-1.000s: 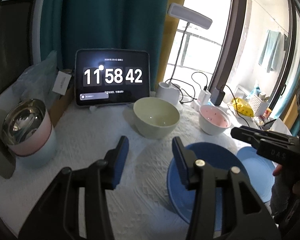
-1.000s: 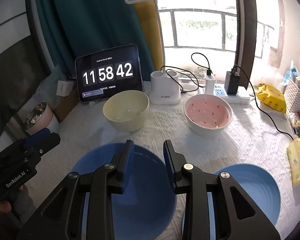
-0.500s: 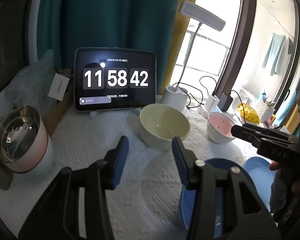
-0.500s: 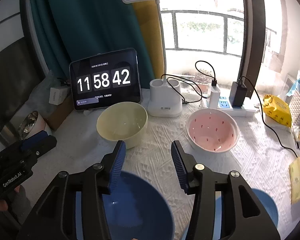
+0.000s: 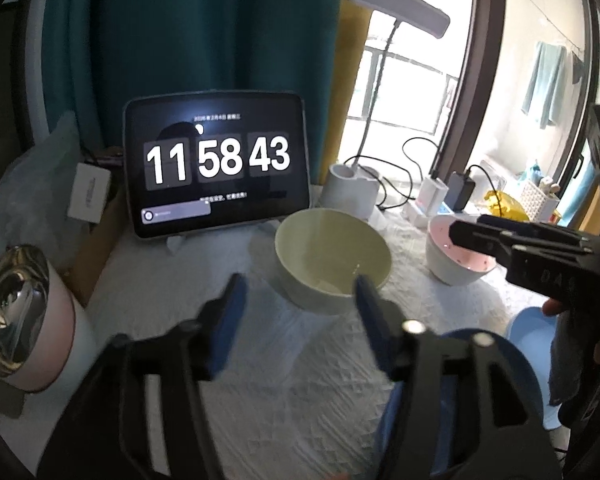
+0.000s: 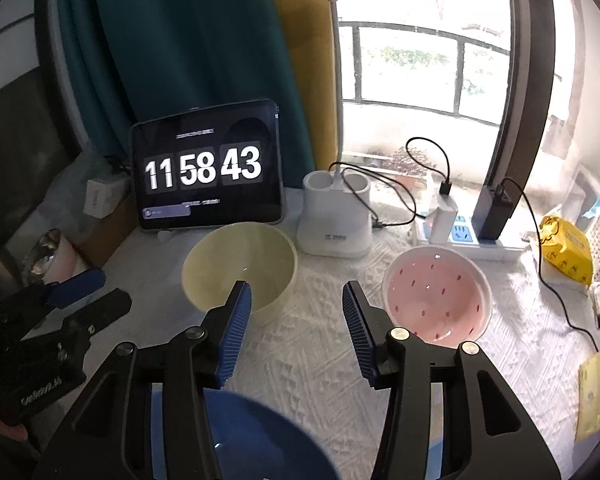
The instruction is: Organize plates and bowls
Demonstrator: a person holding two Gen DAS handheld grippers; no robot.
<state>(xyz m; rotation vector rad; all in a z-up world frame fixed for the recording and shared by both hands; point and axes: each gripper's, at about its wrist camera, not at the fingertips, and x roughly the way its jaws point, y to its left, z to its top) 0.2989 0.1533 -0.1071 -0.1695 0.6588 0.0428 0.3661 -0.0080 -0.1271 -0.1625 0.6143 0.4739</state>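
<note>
Tools (image 5: 298,312) (image 6: 296,320) gape wide, both holding nothing.

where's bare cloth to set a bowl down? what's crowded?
Free: the cloth between the steel-lined cup and the cream bowl, in front of the tablet; also the strip between cream bowl and pink bowl. Crowded: the back right, with lamp base, power strip and cables.

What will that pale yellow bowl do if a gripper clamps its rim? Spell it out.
The pale yellow bowl looks rigid and glossy, so it would probably keep its shape but might slip between the pads. It stands upright on a textured white cloth, so it likely won't slide or roll. It appears empty, probably light.
</note>
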